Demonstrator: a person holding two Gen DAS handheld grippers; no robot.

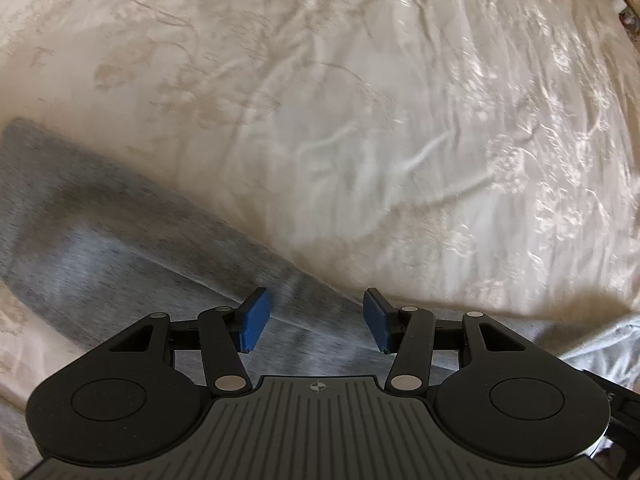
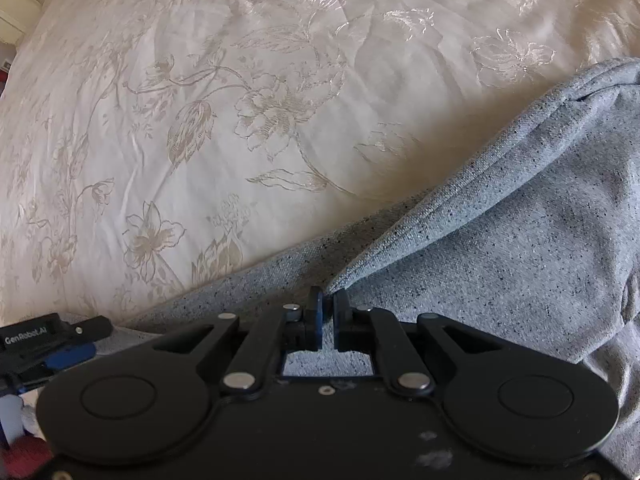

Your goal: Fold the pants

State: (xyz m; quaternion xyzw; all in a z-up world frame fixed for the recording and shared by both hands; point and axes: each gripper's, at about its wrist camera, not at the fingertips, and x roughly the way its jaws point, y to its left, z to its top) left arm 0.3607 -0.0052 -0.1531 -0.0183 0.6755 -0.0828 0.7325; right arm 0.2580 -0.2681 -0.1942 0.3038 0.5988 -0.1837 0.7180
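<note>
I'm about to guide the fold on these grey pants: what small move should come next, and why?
Probably lower the left tongs and close them on the grey pants. Their pads stand apart above the fabric, gripping nothing, while the right tongs are already pinched on a raised fold of the pants. Both ends need holding before lifting over the bedspread.

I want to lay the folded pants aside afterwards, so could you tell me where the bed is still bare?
The floral bedspread is bare across the whole stretch beyond the grey pants, up to its far edge. The near strip is crowded: the pants lie under the open left gripper, and the right gripper pinches a fold.
</note>
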